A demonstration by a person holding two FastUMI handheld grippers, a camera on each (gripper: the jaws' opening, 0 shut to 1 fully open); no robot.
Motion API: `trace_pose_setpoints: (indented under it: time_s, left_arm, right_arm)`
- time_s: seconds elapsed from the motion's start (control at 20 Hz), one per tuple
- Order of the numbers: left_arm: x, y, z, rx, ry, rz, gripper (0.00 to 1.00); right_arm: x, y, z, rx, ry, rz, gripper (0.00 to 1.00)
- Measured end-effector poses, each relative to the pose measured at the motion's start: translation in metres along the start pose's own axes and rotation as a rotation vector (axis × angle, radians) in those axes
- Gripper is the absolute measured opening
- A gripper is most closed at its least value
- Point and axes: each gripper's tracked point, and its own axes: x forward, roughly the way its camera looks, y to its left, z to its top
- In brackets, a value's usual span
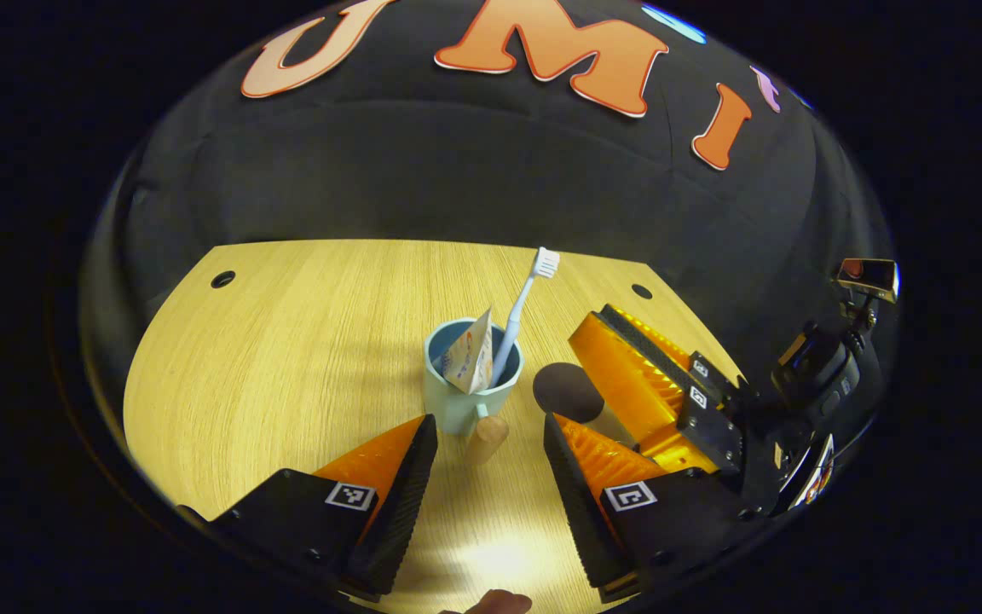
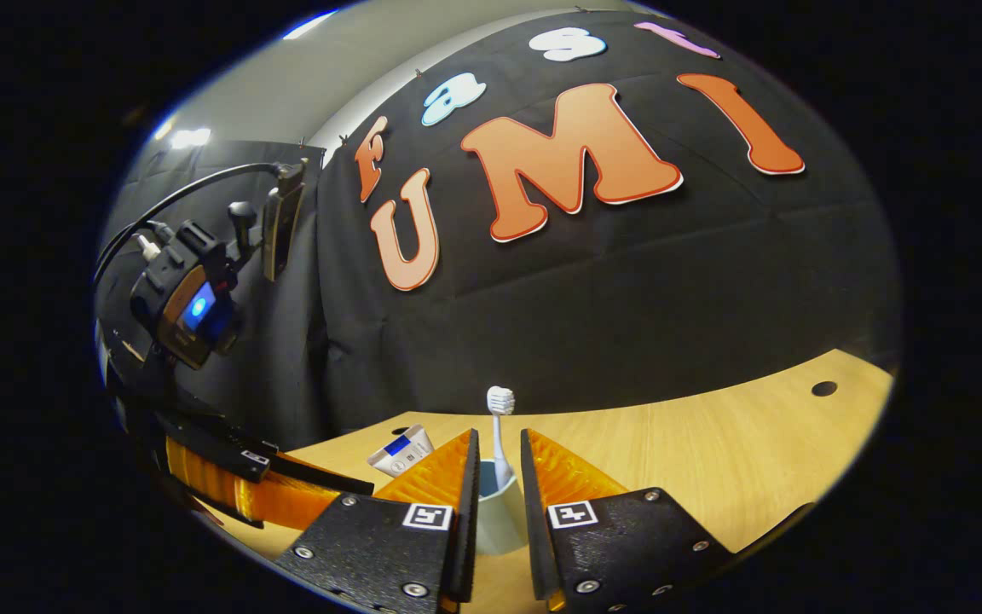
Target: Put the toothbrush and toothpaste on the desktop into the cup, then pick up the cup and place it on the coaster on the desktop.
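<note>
The left gripper (image 1: 484, 452) hovers low, jaws apart, just short of one cup (image 1: 467, 394) on the desktop (image 1: 286, 358). One toothbrush (image 1: 525, 298) and one toothpaste (image 1: 470, 351) stand in it — the coaster (image 1: 566, 390) lies beside. The right gripper (image 2: 498, 486) is nearly closed around the cup; contact unclear.

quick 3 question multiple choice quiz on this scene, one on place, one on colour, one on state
1. Where is the toothbrush?
A. flat on the desk
B. in the cup
C. on the coaster

2. What colour is the cup?
A. light blue
B. red
C. black

3. How does the cup stand?
A. tipped over
B. upright on the coaster
C. upright on the desk, beside the coaster

Answers:
1 B, its handle goes down into the cup, next to the toothpaste.
2 A, its wall is pale blue in the left gripper view.
3 C, the dark coaster lies bare beside it.
</note>
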Motion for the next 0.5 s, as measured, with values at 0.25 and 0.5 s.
trace_pose_setpoints:
  time_s: [0.25,0.5]
  left_arm:
    - [0.014,-0.003,-0.001,0.002,0.111,0.021,0.82]
    - [0.017,0.007,-0.002,0.008,0.207,0.089,0.84]
  right_arm:
    - [-0.036,-0.027,0.016,-0.065,-0.026,-0.044,0.6]
    - [-0.069,-0.052,0.028,-0.091,-0.031,-0.089,0.87]
